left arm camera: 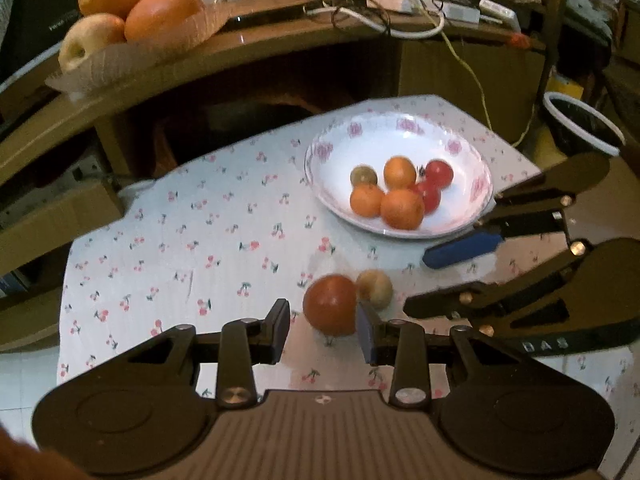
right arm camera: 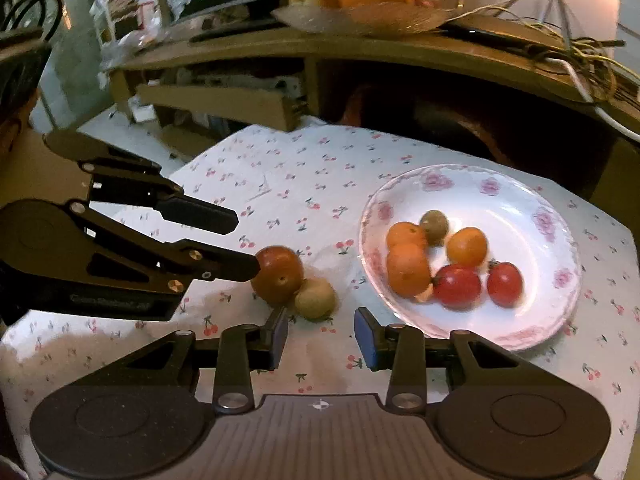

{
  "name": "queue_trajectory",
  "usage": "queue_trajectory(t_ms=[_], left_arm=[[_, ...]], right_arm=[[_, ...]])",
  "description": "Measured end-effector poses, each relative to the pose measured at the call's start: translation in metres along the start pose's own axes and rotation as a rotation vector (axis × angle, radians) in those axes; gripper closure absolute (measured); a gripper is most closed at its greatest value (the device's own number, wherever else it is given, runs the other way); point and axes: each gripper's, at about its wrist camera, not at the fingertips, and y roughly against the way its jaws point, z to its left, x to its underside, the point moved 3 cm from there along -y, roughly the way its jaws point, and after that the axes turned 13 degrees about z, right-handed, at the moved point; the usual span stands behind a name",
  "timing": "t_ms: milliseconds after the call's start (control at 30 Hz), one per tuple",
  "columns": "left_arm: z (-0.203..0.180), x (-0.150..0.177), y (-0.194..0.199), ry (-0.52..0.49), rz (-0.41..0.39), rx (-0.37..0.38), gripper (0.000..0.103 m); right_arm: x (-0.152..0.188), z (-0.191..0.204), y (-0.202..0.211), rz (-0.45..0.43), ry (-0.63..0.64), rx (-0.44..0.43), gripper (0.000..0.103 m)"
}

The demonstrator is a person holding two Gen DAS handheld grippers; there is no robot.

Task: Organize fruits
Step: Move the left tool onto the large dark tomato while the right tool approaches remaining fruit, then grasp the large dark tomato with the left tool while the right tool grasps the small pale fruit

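A white floral plate (left arm camera: 460, 152) (right arm camera: 520, 208) holds several small orange, red and greenish fruits on a cherry-print tablecloth (left arm camera: 180, 248) (right arm camera: 300, 184). A red-brown tomato (left arm camera: 330, 304) (right arm camera: 278, 274) and a small tan fruit (left arm camera: 375, 290) (right arm camera: 315, 298) lie touching on the cloth beside the plate. My left gripper (left arm camera: 323, 334) (right arm camera: 244, 242) is open, its jaws just short of the tomato on either side. My right gripper (right arm camera: 321, 336) (left arm camera: 436, 280) is open and empty, near the tan fruit and the plate's edge.
A wooden desk (left arm camera: 280, 40) behind the table carries a shallow dish (left arm camera: 132, 56) (right arm camera: 360, 16) of large oranges and an apple, plus cables (left arm camera: 380, 12). A dark white-rimmed bowl (left arm camera: 584, 124) stands at far right. Boxes (right arm camera: 216, 104) sit under the desk.
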Motion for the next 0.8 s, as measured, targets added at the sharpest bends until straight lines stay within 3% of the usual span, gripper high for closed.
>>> queue_trajectory(t_ms=[367,700,800], left_arm=[[0.009,0.006,-0.008,-0.021,0.018,0.021,0.062],[0.006,-0.001,-0.017,-0.033,0.024,0.054,0.062],[0.009,-0.004,-0.020,-0.016,0.023,0.070,0.061]], right_arm=[[-0.007,0.008,-0.034,0.043,0.053,0.013,0.064],[-0.009,0.004,-0.038,0.016,0.073,0.003,0.065],[-0.010,0.004,-0.038,0.019,0.085,-0.006,0.073]])
